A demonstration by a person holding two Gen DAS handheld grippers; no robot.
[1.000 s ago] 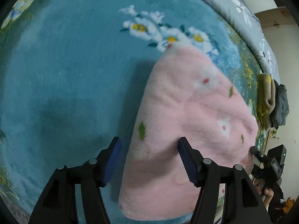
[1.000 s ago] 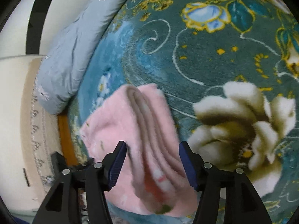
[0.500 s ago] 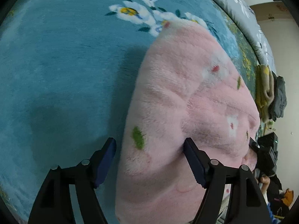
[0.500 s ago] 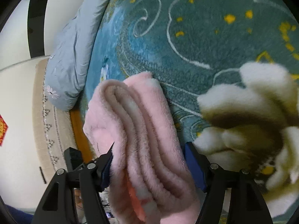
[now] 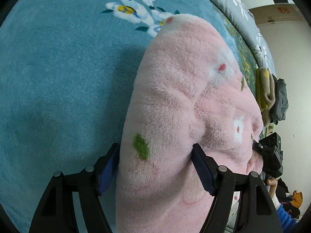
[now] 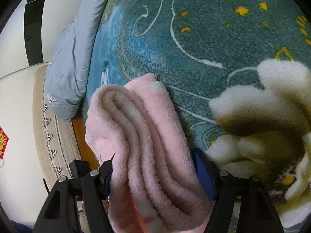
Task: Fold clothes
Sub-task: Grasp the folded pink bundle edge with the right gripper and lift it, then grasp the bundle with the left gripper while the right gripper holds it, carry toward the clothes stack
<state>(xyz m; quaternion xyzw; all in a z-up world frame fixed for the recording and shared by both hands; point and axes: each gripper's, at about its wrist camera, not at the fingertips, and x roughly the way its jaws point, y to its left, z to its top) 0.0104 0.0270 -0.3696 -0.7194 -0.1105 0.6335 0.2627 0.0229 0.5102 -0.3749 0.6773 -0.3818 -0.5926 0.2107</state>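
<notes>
Pink fleece bundle (image 5: 184,101) folded thick on teal floral blanket (image 5: 58,77); left gripper (image 5: 155,167) and right gripper (image 6: 153,170) each straddle opposite ends, jaws wide, pads flanking fleece, clamping unclear.

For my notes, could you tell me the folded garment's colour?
Pink fleece garment with small white, red and green marks; best in the left wrist view.

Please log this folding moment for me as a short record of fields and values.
surface: teal floral blanket
garment: pink fleece garment, folded into several layers, edges visible in the right wrist view
left gripper: jaws astride one end of the bundle, pads against the fleece
right gripper: jaws astride the layered end, pads against the fleece
other clothes: folded yellow and grey pile at the far edge
bedding: grey quilt along the blanket's edge
</notes>
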